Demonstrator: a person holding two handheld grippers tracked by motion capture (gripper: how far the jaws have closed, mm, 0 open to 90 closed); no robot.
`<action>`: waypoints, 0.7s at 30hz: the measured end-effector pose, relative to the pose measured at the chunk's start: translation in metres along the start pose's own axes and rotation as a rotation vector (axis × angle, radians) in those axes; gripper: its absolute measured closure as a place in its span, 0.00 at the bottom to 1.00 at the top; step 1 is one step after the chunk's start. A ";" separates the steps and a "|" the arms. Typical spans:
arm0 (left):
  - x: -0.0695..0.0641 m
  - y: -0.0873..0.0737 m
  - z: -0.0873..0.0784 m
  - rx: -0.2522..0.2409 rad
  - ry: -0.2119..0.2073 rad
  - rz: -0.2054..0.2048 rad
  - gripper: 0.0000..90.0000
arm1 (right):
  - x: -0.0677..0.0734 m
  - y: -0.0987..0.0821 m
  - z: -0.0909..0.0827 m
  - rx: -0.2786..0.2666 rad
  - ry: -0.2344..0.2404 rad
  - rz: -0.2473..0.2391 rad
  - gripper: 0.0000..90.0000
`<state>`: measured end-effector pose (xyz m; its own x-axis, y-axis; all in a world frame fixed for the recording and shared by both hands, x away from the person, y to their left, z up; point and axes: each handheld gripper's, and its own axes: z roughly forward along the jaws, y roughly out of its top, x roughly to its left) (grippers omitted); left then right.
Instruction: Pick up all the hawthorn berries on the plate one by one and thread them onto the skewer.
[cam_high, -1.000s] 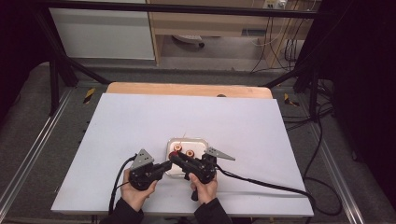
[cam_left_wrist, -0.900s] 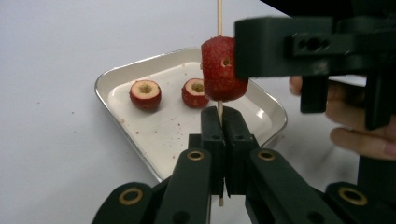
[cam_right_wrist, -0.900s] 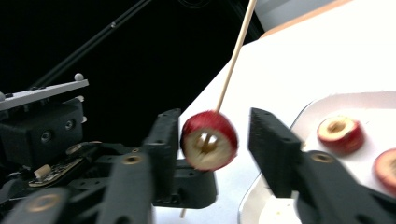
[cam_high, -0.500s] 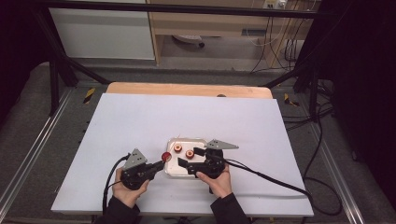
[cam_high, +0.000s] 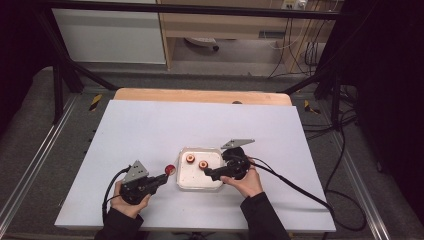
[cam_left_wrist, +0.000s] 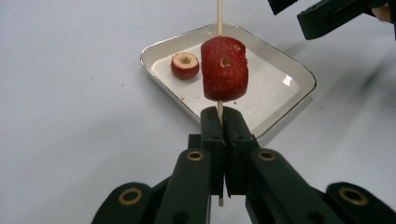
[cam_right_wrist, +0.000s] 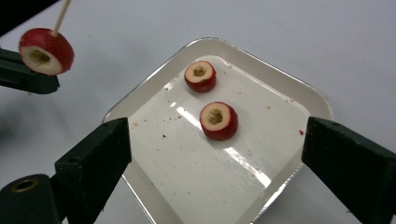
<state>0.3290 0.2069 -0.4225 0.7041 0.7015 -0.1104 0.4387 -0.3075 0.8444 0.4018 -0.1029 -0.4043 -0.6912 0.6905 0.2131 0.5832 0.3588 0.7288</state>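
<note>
Left gripper view shows the left tongs (cam_left_wrist: 219, 122) pressed on a thin wooden skewer (cam_left_wrist: 219, 16) carrying one cored red fruit piece (cam_left_wrist: 224, 69), held above the worktop (cam_high: 150, 125) beside the white tray (cam_right_wrist: 299, 93). Two more cored pieces (cam_right_wrist: 218, 120) (cam_right_wrist: 200, 76) lie in that tray. The right tongs (cam_right_wrist: 215, 158) hang spread over them. Threading seems underway; next, I judge, the right tongs must pinch a tray piece and align its hole with the skewer.

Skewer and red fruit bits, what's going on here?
A person is threading cored red fruit onto a wooden skewer. The left gripper is shut on the skewer, one fruit piece already on it. The right gripper hovers open over the white tray, where two more pieces lie.
</note>
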 end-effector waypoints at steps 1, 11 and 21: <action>0.000 0.000 0.000 0.001 0.000 0.001 0.98 | 0.000 0.002 0.001 0.017 -0.007 -0.009 0.10; 0.003 -0.002 0.002 0.016 -0.002 -0.002 0.98 | 0.004 0.028 0.015 0.164 -0.048 -0.095 0.10; 0.006 -0.003 0.001 0.018 0.008 -0.020 0.98 | 0.000 0.045 0.038 0.276 -0.079 -0.109 0.15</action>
<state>0.3326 0.2115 -0.4263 0.6905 0.7128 -0.1231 0.4631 -0.3049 0.8322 0.4441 -0.0628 -0.3957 -0.7272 0.6813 0.0838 0.6085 0.5834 0.5378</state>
